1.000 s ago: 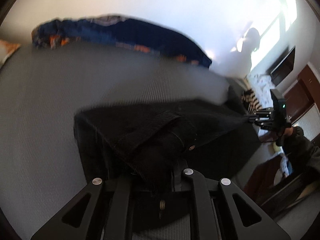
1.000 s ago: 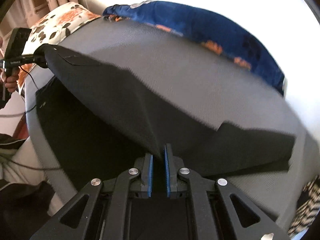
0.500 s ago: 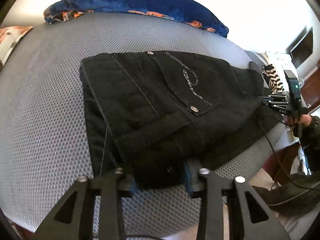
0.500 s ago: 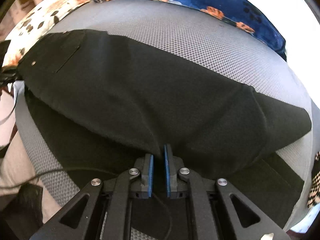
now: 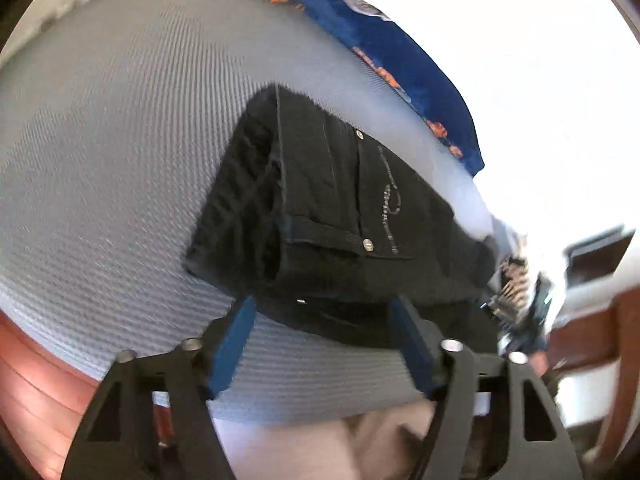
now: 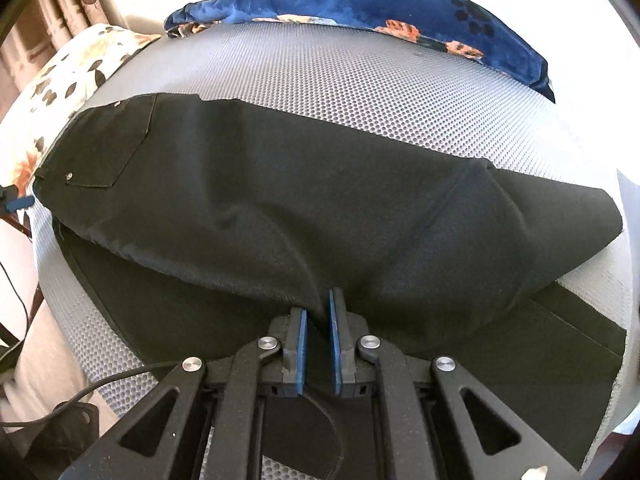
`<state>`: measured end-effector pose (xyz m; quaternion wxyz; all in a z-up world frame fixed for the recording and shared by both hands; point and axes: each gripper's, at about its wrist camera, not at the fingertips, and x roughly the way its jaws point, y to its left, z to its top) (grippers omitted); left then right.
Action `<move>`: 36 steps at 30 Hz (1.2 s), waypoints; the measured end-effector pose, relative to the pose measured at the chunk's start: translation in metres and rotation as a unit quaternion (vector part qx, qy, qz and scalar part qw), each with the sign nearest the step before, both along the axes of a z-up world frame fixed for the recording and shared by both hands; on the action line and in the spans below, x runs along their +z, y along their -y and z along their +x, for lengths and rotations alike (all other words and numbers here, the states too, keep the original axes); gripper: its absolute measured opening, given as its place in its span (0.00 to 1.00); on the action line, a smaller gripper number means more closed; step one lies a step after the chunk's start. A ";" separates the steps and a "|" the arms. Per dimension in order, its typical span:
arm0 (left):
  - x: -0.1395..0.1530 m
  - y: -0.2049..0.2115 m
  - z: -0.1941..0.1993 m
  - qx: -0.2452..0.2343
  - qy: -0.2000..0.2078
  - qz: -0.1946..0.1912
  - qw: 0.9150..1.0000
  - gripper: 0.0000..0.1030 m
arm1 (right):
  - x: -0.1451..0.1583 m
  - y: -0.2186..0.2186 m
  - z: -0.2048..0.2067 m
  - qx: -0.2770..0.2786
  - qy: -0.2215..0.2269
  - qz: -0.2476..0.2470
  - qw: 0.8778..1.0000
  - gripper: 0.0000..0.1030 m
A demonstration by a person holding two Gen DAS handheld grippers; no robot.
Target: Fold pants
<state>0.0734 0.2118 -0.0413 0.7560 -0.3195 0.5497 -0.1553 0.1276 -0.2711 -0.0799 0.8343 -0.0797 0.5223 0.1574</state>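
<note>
Black pants [image 6: 320, 200] lie on a grey mesh bed [image 6: 360, 80], folded lengthwise with one leg over the other. In the left wrist view the waistband end [image 5: 320, 216] shows a back pocket with pale stitching. My left gripper [image 5: 322, 340] is open and empty, just back from the waistband at the bed's edge. My right gripper [image 6: 318, 320] is nearly shut, pinching a fold of the pants' upper leg at the near edge. The left gripper's blue pad [image 6: 18, 202] shows at the far left in the right wrist view.
A blue blanket with orange patches [image 6: 380, 8] lies along the bed's far side. A floral pillow [image 6: 68, 76] sits at the far left. A cable [image 6: 100, 384] hangs by the bed's near edge. Wooden furniture [image 5: 600, 320] stands beyond the bed.
My left gripper opened, let go of the waistband and pulled back from it. The upper leg came down flat onto the bed, and my right gripper's hold on the fold loosened slightly.
</note>
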 end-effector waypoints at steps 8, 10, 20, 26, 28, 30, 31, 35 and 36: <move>-0.025 0.005 0.027 0.055 -0.036 0.009 0.998 0.32 | 0.001 0.002 -0.002 -0.004 0.007 0.012 1.000 0.09; -0.021 0.007 0.037 0.049 -0.031 0.006 0.998 0.26 | 0.004 0.003 -0.005 -0.004 0.011 0.013 1.000 0.09; -0.002 0.011 0.065 -0.066 0.019 0.127 0.989 0.24 | 0.015 -0.016 -0.055 0.027 -0.004 0.027 0.999 0.08; -0.020 0.013 0.061 -0.078 0.001 0.123 0.989 0.25 | -0.015 -0.021 -0.064 0.016 -0.038 0.023 0.999 0.09; -0.022 0.009 0.057 -0.081 0.009 0.133 0.988 0.28 | -0.021 -0.020 -0.064 0.014 -0.042 0.023 0.999 0.09; -0.023 0.017 0.048 -0.082 0.016 0.149 0.985 0.30 | -0.023 -0.018 -0.060 0.006 -0.047 0.034 0.998 0.09; -0.021 0.020 0.047 -0.079 0.020 0.156 0.984 0.31 | -0.023 -0.016 -0.059 0.004 -0.049 0.038 0.998 0.09; -0.011 0.038 0.039 -0.067 0.031 0.203 0.976 0.46 | -0.022 -0.017 -0.062 0.000 -0.045 0.046 0.998 0.15; -0.005 0.039 0.036 -0.061 0.036 0.217 0.974 0.49 | -0.021 -0.016 -0.063 -0.001 -0.042 0.045 0.998 0.18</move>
